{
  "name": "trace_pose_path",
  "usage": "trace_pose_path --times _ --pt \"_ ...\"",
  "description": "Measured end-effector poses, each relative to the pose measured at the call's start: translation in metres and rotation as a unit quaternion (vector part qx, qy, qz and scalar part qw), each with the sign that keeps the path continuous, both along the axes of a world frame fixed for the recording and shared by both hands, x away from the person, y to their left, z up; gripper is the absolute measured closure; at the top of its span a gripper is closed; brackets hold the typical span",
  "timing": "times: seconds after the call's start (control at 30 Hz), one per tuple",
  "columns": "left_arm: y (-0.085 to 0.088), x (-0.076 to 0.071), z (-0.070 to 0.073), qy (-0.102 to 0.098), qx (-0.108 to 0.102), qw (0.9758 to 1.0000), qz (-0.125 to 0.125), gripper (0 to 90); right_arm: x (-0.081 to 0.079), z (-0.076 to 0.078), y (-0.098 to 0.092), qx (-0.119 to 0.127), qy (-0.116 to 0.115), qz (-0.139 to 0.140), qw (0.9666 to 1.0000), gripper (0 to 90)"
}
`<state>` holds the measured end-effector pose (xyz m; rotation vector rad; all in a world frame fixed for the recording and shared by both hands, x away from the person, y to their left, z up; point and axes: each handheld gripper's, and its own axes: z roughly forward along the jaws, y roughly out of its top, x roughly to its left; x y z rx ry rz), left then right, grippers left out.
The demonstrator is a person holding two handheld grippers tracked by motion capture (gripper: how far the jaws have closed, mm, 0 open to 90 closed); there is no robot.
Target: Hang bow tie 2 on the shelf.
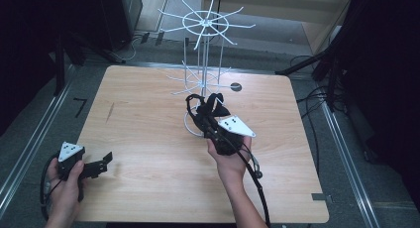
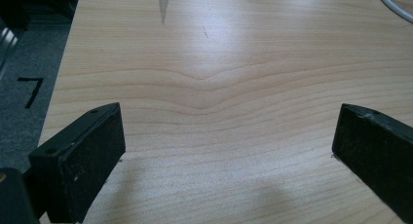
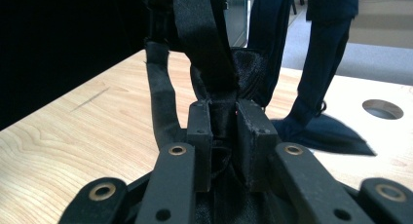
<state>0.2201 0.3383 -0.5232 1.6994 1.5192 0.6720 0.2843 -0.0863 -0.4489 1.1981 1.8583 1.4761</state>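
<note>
A black strappy fabric item (image 1: 208,108) hangs at the foot of a white wire rack (image 1: 204,24) in the middle of the table. My right gripper (image 1: 212,123) is shut on it; in the right gripper view the jaws pinch the black fabric (image 3: 224,112) and its straps (image 3: 204,34) rise upward, with another part (image 3: 321,131) lying on the wood. My left gripper (image 1: 101,163) rests at the table's near left edge, open. In the left gripper view its gripper (image 2: 229,146) has bare wood between the jaws.
The wooden table (image 1: 148,139) has a round hole (image 1: 236,86) behind the rack, seen also as the hole (image 3: 382,108) in the right gripper view. The rack's white base ring (image 2: 397,5) lies at the upper right of the left gripper view. Dark stands and cables surround the table.
</note>
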Motion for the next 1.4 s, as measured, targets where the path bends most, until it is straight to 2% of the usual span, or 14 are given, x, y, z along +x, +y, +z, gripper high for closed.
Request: trace_pose_path --times 0.43,0.6,0.77,0.87,0.93,0.97,1.0,1.23,1.33,1.4 --pt "0.000 0.000 0.000 0.000 -0.001 1.0000 0.000 0.0 0.004 -0.009 -0.001 -0.004 0.020 0.009 0.9998 76.9" --pt "0.000 0.000 0.000 0.000 -0.001 1.0000 0.001 0.0 0.005 -0.016 -0.003 0.000 0.034 0.019 0.9992 75.4" --pt "0.000 0.000 0.000 0.000 -0.002 1.0000 0.001 0.0 0.004 -0.017 -0.007 0.002 0.034 0.021 0.9992 72.2" --pt "0.000 0.000 0.000 0.000 -0.002 1.0000 0.002 0.0 0.004 -0.017 -0.012 0.010 0.035 0.029 0.9989 63.5" --pt "0.000 0.000 0.000 0.001 -0.003 1.0000 0.001 0.0 0.003 -0.017 -0.014 0.006 0.031 0.033 0.9990 57.4" --pt "0.000 0.000 0.000 0.001 -0.003 1.0000 0.001 0.0 0.003 -0.017 -0.014 0.006 0.031 0.033 0.9990 57.4" --pt "0.000 0.000 0.000 0.001 -0.002 1.0000 0.002 0.0 0.002 -0.017 -0.017 0.003 0.028 0.035 0.9990 52.0" --pt "0.000 0.001 0.000 0.003 -0.001 1.0000 0.000 0.0 0.000 -0.018 -0.029 0.002 0.024 0.052 0.9983 42.8" --pt "0.000 0.000 0.000 0.001 -0.002 1.0000 0.001 0.0 -0.001 -0.019 -0.036 0.008 0.026 0.045 0.9986 38.0" --pt "0.000 0.000 0.000 0.002 -0.001 1.0000 0.001 0.0 -0.001 -0.020 -0.040 0.008 0.035 0.039 0.9986 34.5"
